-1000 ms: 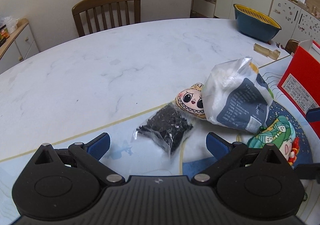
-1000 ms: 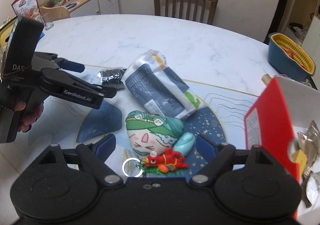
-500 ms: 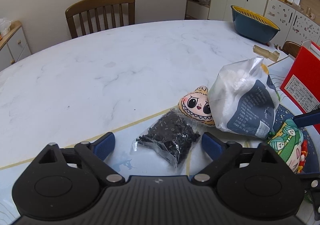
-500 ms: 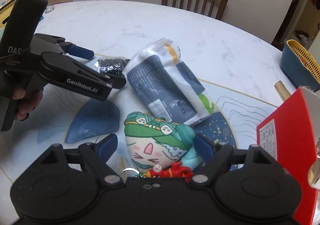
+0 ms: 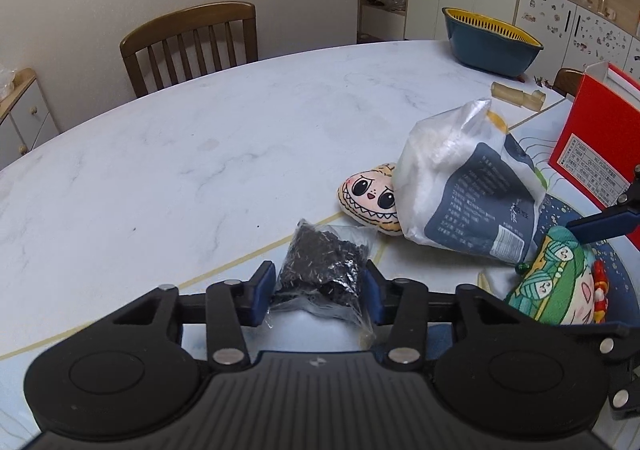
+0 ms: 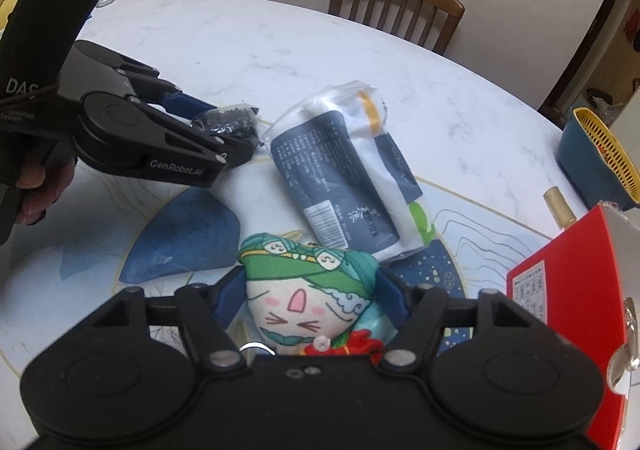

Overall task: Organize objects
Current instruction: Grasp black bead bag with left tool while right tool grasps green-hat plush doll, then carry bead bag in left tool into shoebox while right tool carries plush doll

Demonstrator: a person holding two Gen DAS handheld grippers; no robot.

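Your left gripper [image 5: 320,292] clamped on clear bag of black bits [image 5: 322,274] (low over marble table [image 5: 200,153]). Grey-white pouch [image 6: 348,173] lies between. Your right gripper [image 6: 310,292] pinches green-haired plush [image 6: 308,282] beside red box [image 6: 568,302].

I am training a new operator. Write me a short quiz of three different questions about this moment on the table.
1. True or false: the left gripper has closed on the bag of black pieces.
2. Which plush sits between the right gripper fingers: A, green-haired plush; B, yellow toothy plush?
3. Fill in: the yellow toothy plush lies partly under the ___.

Key: 1 true; 2 A; 3 white and navy food bag.
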